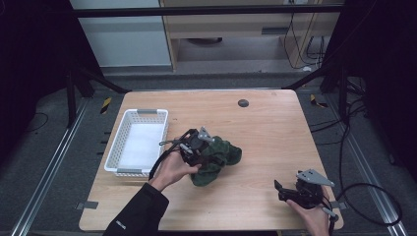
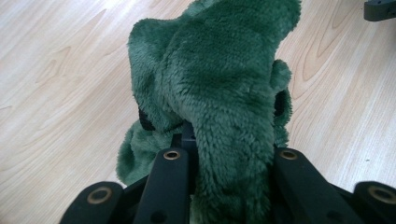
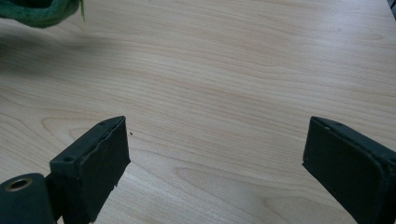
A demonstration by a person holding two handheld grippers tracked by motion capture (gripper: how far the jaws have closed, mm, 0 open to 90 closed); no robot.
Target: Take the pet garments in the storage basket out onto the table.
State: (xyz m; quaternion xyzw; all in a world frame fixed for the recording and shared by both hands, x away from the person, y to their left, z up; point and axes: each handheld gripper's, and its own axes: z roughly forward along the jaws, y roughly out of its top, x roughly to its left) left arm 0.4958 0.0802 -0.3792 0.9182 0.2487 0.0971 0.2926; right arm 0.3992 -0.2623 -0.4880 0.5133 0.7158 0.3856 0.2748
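Note:
A dark green plush toy sits near the middle of the wooden table. My left gripper is shut on the toy's left side. In the left gripper view the green plush bulges up between the two black jaws, close to the camera. My right gripper rests low near the table's front right corner, jaws wide apart and nothing between them. Its view shows bare wood between the fingers, and an edge of the plush toy at the top left.
A white plastic basket stands on the left part of the table, just left of my left hand. A small dark round disc lies near the far edge. Cables trail on the floor at the right.

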